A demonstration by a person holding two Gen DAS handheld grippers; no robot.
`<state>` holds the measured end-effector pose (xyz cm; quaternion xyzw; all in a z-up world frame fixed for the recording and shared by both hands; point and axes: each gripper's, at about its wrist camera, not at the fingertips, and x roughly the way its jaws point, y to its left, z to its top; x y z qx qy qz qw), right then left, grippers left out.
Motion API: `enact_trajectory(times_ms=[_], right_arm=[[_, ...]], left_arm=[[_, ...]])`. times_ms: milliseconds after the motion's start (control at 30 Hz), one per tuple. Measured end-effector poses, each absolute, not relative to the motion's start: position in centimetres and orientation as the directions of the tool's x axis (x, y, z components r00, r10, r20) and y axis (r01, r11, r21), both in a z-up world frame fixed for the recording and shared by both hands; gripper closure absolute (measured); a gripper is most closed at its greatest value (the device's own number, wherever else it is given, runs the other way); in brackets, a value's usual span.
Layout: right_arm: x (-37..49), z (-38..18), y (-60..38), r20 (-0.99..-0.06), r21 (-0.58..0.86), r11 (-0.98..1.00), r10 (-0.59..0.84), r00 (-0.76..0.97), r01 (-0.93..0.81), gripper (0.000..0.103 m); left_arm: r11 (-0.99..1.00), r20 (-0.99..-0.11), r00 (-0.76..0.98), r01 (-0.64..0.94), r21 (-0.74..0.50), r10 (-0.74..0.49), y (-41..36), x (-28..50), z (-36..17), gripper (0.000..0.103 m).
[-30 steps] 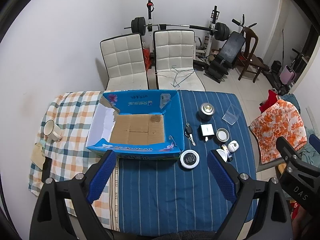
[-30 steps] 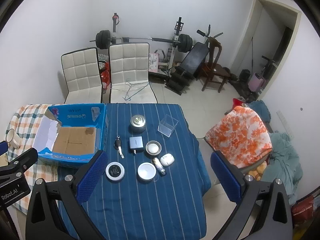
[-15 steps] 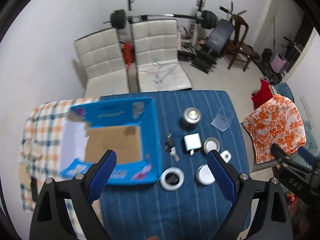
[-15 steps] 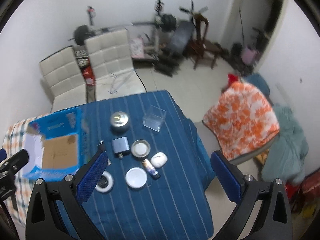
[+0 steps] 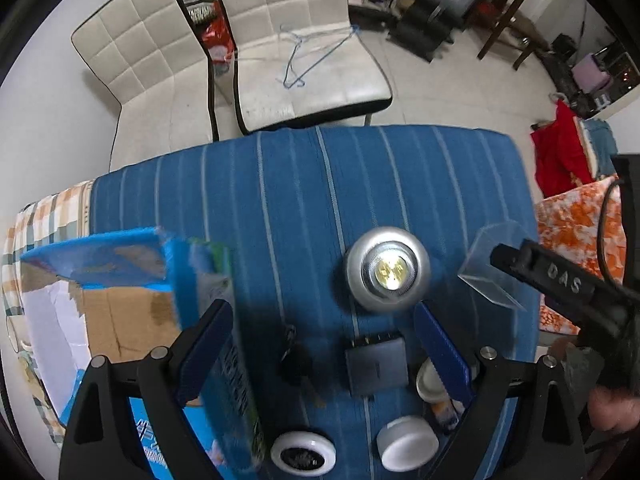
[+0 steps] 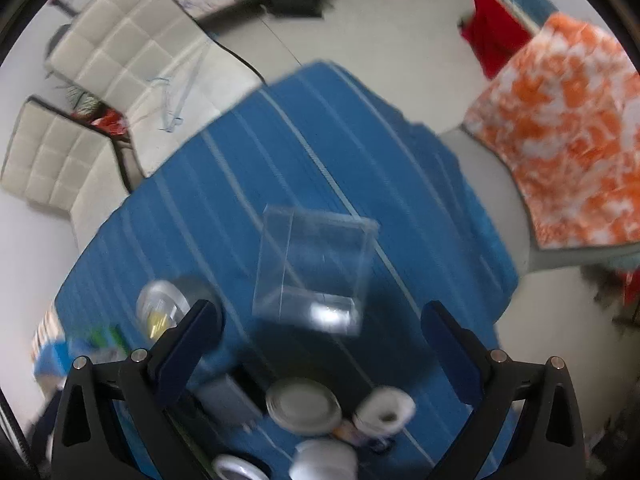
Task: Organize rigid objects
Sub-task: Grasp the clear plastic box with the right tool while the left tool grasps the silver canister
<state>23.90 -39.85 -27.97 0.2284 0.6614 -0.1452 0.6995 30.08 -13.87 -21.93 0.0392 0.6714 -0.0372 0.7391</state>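
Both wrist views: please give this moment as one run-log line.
left gripper: open, empty, above dark square adapter | right gripper: open, empty, above clear box | cardboard box: nothing visible inside

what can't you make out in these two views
- Box, left wrist view: the left tool's arm covers its near end, and motion blur smears the wall print.
- Key, left wrist view: dark and blurred, no detail.
- Small bottle, left wrist view: mostly behind a finger.
- Small items at the bottom, right wrist view: blurred, and the white lid is cut by the edge.
- Clear case, right wrist view: too blurred to tell if empty.
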Motion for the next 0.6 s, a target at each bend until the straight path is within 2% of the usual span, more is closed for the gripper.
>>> enact_trajectory(times_ms=[100, 133, 167, 233, 300, 500, 600], right_arm=[[26.1, -31.6, -40.1, -0.993, 0.109, 0.845, 0.121, 0.011, 0.523, 0.001], [26.4, -32.5, -40.0, -0.993, 0.094, 0.847, 0.117, -0.012, 0.523, 0.010], [26.6, -33.0, -40.0, -0.992, 0.092, 0.848, 0.123, -0.025, 0.521, 0.024], [26.4, -33.7, -40.0, -0.990, 0.091, 0.856, 0.134, -0.049, 0.508, 0.032], [26.3, -33.6, -40.3, -0.989, 0.105, 0.873, 0.143, -0.045, 0.476, 0.033], [25.3, -33.3, -42.7, -0.994, 0.017, 0.923, 0.058, -0.094, 0.385, 0.034], [25.2, -33.3, -43.7, -0.993, 0.011, 0.926, 0.054, -0.104, 0.378, 0.034]], left_arm=[[0.993, -0.997, 0.078, 0.116, 0.027, 0.018, -14.4, 30.9, -23.1, 0.010], [0.992, -0.997, 0.073, 0.119, 0.032, 0.023, -14.5, 31.3, -23.5, 0.010], [0.992, -0.997, 0.069, 0.123, 0.034, 0.025, -14.6, 31.6, -23.9, 0.010], [0.990, -0.998, 0.049, 0.135, 0.031, 0.025, -14.9, 31.7, -24.7, 0.010], [0.988, -0.999, 0.035, 0.153, 0.019, 0.014, -15.3, 32.0, -25.5, 0.010], [0.977, -1.000, -0.012, 0.213, 0.003, 0.005, -17.9, 32.6, -28.3, 0.008], [0.970, -0.998, -0.027, 0.238, 0.050, 0.058, -18.9, 33.4, -30.1, 0.009]])
